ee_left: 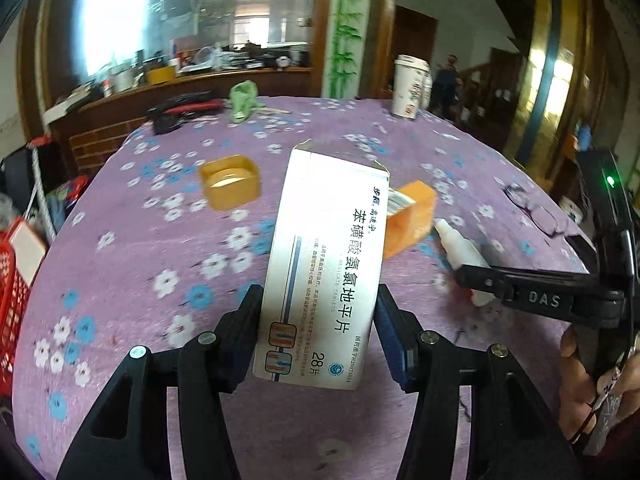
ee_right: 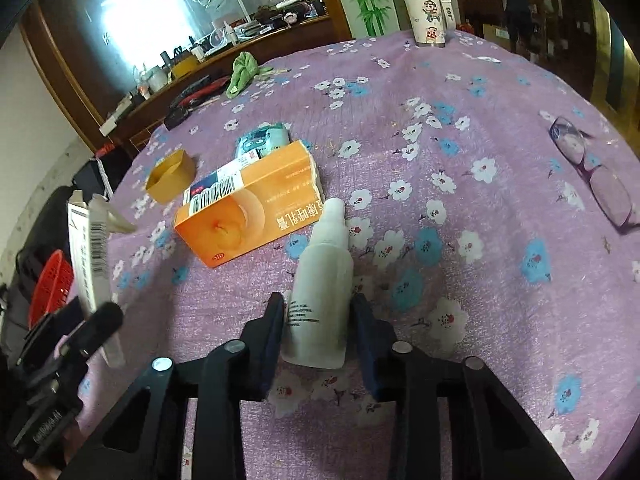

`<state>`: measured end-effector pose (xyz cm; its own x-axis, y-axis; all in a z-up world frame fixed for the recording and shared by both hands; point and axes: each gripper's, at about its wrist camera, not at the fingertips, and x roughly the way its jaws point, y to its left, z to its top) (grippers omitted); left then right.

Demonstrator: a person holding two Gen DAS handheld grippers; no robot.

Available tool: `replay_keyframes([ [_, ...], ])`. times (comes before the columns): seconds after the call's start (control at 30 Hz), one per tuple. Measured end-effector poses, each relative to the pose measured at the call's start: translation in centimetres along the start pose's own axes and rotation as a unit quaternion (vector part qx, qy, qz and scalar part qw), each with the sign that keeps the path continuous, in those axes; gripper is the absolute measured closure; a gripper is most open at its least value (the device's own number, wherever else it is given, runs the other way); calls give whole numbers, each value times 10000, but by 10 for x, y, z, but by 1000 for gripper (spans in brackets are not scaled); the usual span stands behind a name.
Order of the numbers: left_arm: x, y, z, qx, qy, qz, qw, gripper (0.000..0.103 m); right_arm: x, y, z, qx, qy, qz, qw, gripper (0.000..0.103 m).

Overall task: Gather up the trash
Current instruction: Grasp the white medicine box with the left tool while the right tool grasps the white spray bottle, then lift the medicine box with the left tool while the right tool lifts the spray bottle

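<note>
White tablet box [ee_left: 324, 280] clamped and lifted in left gripper [ee_left: 318, 320], white squeeze bottle [ee_right: 324, 280] on purple tablecloth [ee_right: 480, 160] seemingly pinched by right gripper [ee_right: 318, 320]; mid-pickup, next carrying both binward.

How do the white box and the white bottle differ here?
The white box is flat-sided, covered in print, with an open end flap; the white bottle is round and tapers to a nozzle. The box is in the left tool, the bottle between the right tool's fingers. Both are white.
</note>
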<state>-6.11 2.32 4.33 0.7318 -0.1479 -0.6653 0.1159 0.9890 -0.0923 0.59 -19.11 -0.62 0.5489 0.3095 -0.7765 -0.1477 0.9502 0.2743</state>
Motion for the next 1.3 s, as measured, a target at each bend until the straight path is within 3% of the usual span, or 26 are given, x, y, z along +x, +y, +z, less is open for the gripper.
replay_keyframes([
  [0.53,5,22,-7,-458,138,29,9988,50,-27,63,-22,-824,-1104,337,9899,71],
  [0.93,8,21,-7,-442,194,10,9988,50,-11,68,-21,-1156,-29,319,9928,70],
  [1.3,8,21,-7,-441,187,-10,9988,50,8,77,-13,-1369,513,387,9885,67],
])
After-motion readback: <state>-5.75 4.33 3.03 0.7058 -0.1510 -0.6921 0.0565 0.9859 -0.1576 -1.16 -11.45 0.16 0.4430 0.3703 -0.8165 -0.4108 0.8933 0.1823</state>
